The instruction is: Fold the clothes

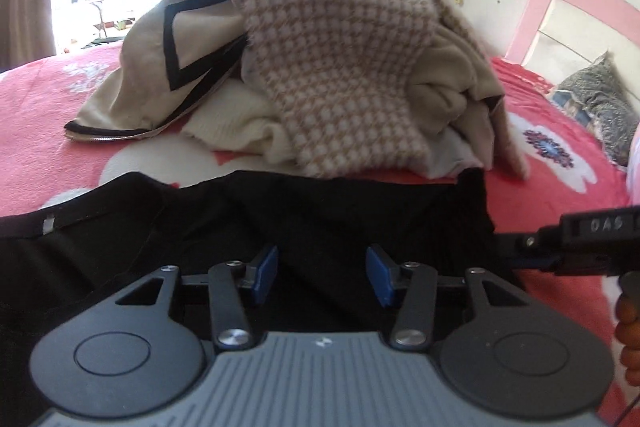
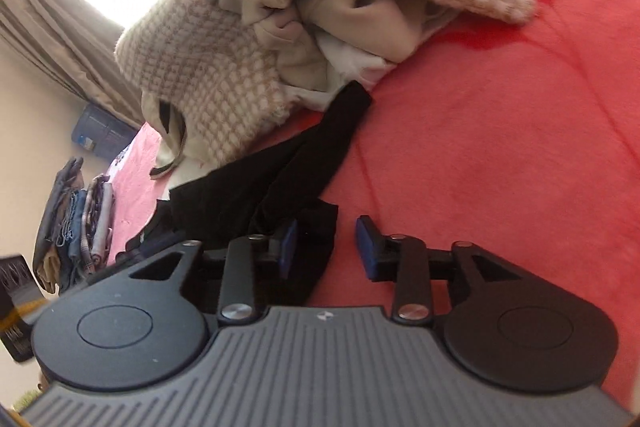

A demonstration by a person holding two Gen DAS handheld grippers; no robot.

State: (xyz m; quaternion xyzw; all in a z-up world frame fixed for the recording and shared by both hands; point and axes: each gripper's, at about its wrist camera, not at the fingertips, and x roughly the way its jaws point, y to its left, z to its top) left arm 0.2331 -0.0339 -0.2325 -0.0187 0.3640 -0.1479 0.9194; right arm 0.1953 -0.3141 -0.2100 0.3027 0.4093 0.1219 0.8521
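Across the lower half of the left wrist view, a black garment (image 1: 280,211) lies spread on the red floral bedspread (image 1: 48,115), so dark that its folds and seams are hard to read; only a small pale tag on its edge at the left stands out. The left gripper (image 1: 322,275) hovers over it with jaws apart, nothing between the blue pads (image 1: 266,273). Whether the fingertips touch the cloth I cannot tell.

At the right edge of that view the right gripper (image 1: 576,247) pokes in, cut off by the frame, its tip at the garment's right edge. A few fingers of a hand (image 1: 628,343) show below it, mostly out of sight.

Behind the black garment, in the upper middle of the frame, sits a pile of clothes (image 1: 320,67): a tan-and-white houndstooth piece (image 1: 340,59) draped over a beige one with black trim (image 1: 160,67) and something cream underneath. What lies deeper in the heap is hidden. A pink headboard (image 1: 544,11) and a grey patterned pillow (image 1: 600,99) sit at the upper right.

In the right wrist view the right gripper's (image 2: 326,247) jaws stand apart too, the left pad (image 2: 289,247) over a black corner, the right one over bare bedspread. A stack of folded clothes (image 2: 76,223) at the far left is small and blurred.
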